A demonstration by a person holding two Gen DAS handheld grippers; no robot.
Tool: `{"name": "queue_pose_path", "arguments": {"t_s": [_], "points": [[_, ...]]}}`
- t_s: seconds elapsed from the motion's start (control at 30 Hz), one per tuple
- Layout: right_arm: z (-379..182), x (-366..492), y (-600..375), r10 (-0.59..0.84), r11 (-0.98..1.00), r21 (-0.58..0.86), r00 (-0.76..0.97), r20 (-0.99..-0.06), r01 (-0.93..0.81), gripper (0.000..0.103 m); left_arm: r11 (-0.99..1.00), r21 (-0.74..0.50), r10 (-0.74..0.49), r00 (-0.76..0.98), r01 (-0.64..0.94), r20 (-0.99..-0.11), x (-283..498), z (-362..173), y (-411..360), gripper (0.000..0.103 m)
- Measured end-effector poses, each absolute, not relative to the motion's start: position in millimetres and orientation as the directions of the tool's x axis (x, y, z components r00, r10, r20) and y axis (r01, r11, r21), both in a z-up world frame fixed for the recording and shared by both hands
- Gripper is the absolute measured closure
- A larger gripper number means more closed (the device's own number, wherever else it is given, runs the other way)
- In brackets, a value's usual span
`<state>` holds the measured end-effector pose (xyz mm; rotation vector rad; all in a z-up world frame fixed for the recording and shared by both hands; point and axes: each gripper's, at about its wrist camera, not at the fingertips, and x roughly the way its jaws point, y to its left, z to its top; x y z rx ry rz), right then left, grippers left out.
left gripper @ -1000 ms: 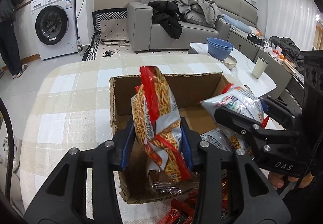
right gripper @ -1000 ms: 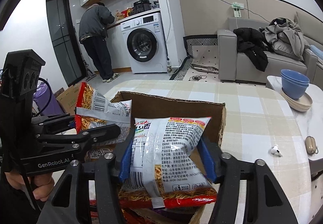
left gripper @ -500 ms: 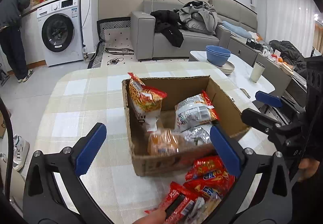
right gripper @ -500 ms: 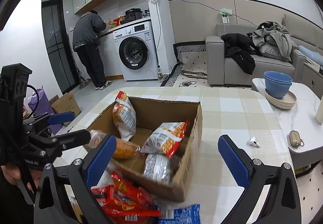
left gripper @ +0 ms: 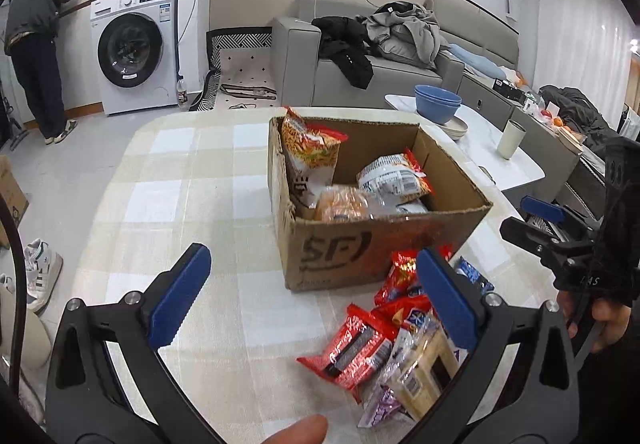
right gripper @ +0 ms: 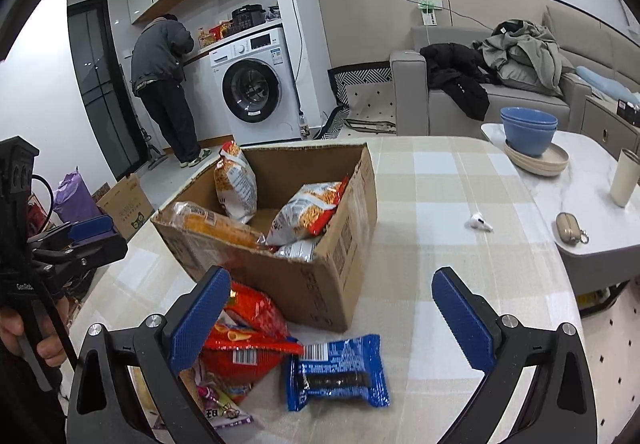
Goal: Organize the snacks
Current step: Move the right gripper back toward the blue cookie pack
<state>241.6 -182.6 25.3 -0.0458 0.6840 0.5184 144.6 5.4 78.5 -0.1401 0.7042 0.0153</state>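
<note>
A cardboard box stands on the checked table and holds several snack bags: an orange bag leaning upright at its far left wall, a white and red bag and a bread pack. Loose packets lie in front of the box: a red packet, a red bag and a blue packet. My left gripper is open and empty, short of the box. My right gripper is open and empty above the loose packets.
A white earbud lies on the table right of the box. A side table carries blue bowls, a cup and a pouch. A sofa, a washing machine and a person are behind.
Both grippers let go of their snack bags into the box, opened wide and drew back toward the table's near edge; the loose packets have come into view.
</note>
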Motion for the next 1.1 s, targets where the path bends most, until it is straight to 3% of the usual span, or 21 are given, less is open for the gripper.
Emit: {"name": "queue_pose_path", "arguments": {"t_s": [0.43, 1.1], "points": [[-4.5, 224.0, -183.1, 0.404, 0.862, 0.063, 0.606, -0.686, -0.503, 0.001, 0.993, -0.103, -0.025, 0.760, -0.055, -0.649, 109.4, 49.7, -4.8, 0.001], [-41.1, 239.0, -178.5, 0.333, 0.872, 0.050, 0.516, -0.789, -0.487, 0.001, 0.994, -0.109, -0.089, 0.694, 0.015, -0.715, 115.7, 31.3, -13.5, 0.001]]}}
